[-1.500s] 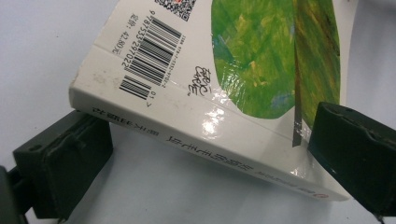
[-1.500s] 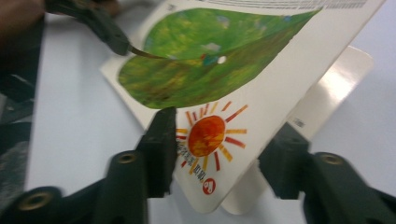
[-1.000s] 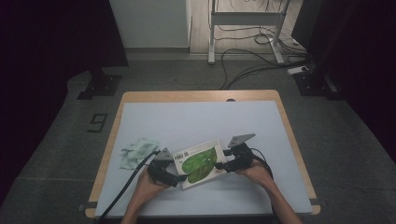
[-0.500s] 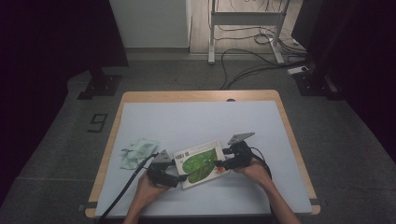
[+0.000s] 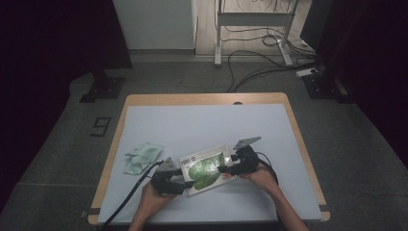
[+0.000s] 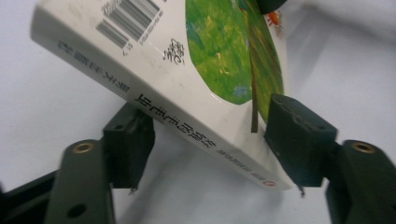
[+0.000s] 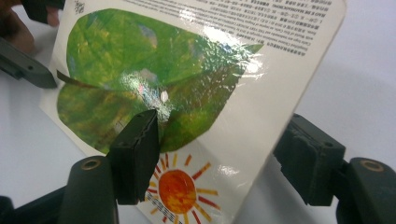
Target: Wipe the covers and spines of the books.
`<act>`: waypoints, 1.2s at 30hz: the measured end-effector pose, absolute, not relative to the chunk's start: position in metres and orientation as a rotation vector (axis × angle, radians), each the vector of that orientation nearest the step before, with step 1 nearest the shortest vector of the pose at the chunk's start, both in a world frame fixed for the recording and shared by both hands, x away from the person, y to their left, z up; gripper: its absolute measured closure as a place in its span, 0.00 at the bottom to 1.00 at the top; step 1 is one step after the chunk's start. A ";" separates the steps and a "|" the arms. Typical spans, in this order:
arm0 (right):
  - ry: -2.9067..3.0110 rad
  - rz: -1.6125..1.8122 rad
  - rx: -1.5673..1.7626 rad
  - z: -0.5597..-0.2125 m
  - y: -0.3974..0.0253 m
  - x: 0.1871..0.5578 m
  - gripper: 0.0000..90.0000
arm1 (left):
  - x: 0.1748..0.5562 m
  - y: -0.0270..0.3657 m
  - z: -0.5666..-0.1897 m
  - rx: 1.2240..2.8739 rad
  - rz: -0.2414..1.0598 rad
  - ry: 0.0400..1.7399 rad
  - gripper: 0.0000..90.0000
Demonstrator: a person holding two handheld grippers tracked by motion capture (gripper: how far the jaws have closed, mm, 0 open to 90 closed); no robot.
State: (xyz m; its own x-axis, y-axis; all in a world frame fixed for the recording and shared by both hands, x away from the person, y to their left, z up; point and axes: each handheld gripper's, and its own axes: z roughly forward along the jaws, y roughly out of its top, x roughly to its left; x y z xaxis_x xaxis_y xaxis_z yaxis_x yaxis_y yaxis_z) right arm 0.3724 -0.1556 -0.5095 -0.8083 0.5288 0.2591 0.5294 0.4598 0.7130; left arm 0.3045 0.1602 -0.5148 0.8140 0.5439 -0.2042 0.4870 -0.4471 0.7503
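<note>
Pale worktop (image 5: pixel 202 125), dim room, and a picture book (image 5: pixel 207 168) with a green leaf cover sits near the front edge, a crumpled cloth (image 5: pixel 142 156) to its left. Both claws straddle it, left claw (image 6: pixel 205 149) wide around the spine corner, right claw (image 7: pixel 219 154) wide across the opposite edge. Looks like the grasp stage: next, both must close squarely before any lift.

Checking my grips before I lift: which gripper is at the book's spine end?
The left gripper. Its jaws straddle the printed spine of the book; the right gripper sits at the open edge by the sun picture.
</note>
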 end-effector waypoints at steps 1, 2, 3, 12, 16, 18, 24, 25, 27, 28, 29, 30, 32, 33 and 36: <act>-2.685 -1.313 -0.972 -0.508 -0.156 0.372 0.36 | 0.304 0.160 -0.514 2.122 0.076 0.761 0.42; -2.684 -1.316 -0.969 -0.507 -0.156 0.372 0.37 | 0.304 0.160 -0.513 2.122 0.061 0.762 0.44; -2.680 -1.323 -0.969 -0.506 -0.156 0.371 0.38 | 0.304 0.160 -0.513 2.119 0.041 0.761 0.47; -2.676 -1.425 -0.967 -0.496 -0.158 0.372 0.46 | 0.311 0.165 -0.503 2.076 0.003 0.752 0.67; -2.679 -1.480 -0.966 -0.489 -0.158 0.373 0.46 | 0.314 0.166 -0.495 2.087 0.054 0.729 0.78; -2.686 -1.505 -0.956 -0.486 -0.157 0.374 0.45 | 0.315 0.164 -0.492 2.114 0.112 0.708 0.80; -2.722 -1.541 -0.980 -0.482 -0.152 0.379 0.43 | 0.327 0.169 -0.485 2.091 0.158 0.672 0.80; -2.722 -1.552 -0.985 -0.482 -0.152 0.380 0.43 | 0.330 0.170 -0.484 2.092 0.173 0.666 0.80; -2.733 -1.559 -0.991 -0.481 -0.150 0.382 0.44 | 0.334 0.172 -0.484 2.094 0.202 0.659 0.79; -2.735 -1.562 -0.993 -0.482 -0.149 0.383 0.45 | 0.336 0.173 -0.484 2.096 0.208 0.658 0.78; -2.741 -1.563 -0.996 -0.482 -0.148 0.384 0.45 | 0.339 0.174 -0.484 2.099 0.217 0.658 0.78; -2.743 -1.562 -1.000 -0.483 -0.146 0.385 0.46 | 0.340 0.175 -0.485 2.103 0.223 0.658 0.77; -2.748 -1.553 -1.011 -0.485 -0.145 0.386 0.46 | 0.344 0.176 -0.487 2.112 0.233 0.654 0.77; -2.752 -1.545 -1.016 -0.486 -0.144 0.387 0.47 | 0.346 0.177 -0.488 2.120 0.239 0.652 0.76; -2.748 -1.551 -1.009 -0.487 -0.143 0.387 0.49 | 0.349 0.178 -0.491 2.130 0.222 0.667 0.75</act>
